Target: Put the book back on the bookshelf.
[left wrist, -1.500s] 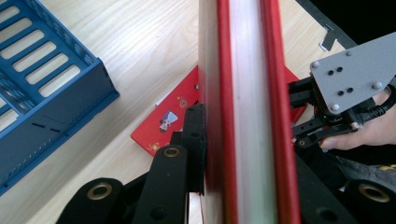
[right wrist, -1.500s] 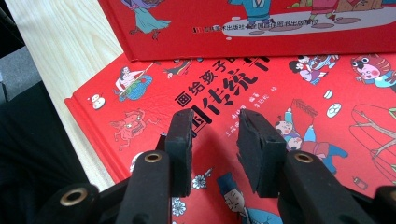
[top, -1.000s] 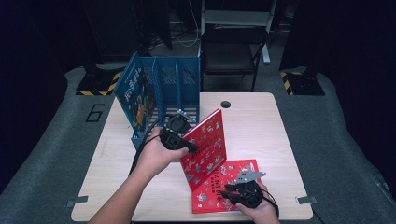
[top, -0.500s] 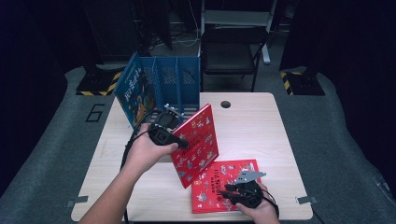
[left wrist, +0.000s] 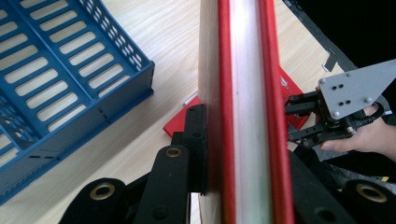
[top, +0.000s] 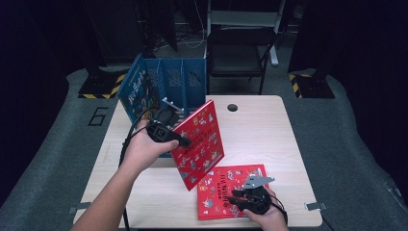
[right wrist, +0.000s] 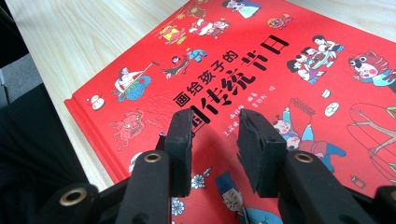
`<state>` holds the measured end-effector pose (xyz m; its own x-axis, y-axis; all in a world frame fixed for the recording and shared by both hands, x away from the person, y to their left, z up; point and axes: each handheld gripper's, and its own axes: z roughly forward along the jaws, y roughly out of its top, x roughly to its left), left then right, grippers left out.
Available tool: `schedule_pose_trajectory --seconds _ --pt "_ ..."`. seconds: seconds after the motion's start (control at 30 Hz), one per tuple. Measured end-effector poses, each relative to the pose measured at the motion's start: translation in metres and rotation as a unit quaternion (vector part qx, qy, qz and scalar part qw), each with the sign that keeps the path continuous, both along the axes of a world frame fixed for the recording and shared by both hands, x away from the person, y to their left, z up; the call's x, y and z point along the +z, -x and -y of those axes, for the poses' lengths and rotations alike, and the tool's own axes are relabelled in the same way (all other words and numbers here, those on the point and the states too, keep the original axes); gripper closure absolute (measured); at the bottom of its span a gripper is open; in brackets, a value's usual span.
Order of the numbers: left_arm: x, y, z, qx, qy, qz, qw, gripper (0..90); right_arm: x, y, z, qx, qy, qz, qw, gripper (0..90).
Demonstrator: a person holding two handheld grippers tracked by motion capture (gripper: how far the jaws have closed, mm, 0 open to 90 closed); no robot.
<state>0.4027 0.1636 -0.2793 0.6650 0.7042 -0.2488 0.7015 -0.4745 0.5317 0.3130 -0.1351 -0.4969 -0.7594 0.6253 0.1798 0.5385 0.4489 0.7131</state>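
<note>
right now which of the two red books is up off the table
The red book clamped edge-on in the left gripper, tilted in front of the blue file rack. The other red book lies flat under the right gripper.

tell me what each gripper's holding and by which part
Left gripper clamps the raised red picture book at its edge. Right gripper rests on the flat red book, nothing between its jaws.

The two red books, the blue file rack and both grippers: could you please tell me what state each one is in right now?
Lifted red book: off the table, tilted, clamped on its edge.
Flat red book: closed, lying cover up on the table.
Blue file rack: standing at the table's far left, one book in its leftmost slot.
Left gripper: shut on the lifted red book.
Right gripper: jaws apart, gripping nothing, over the flat red book's cover.
</note>
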Motion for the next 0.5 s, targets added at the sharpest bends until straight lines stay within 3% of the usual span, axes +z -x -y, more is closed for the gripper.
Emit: schedule_pose_trajectory --seconds 0.5 --pt "0.026 -0.011 -0.001 0.002 -0.002 -0.003 1.0000 79.3 -0.001 0.000 0.000 -0.004 -0.006 -0.001 1.0000 65.2"
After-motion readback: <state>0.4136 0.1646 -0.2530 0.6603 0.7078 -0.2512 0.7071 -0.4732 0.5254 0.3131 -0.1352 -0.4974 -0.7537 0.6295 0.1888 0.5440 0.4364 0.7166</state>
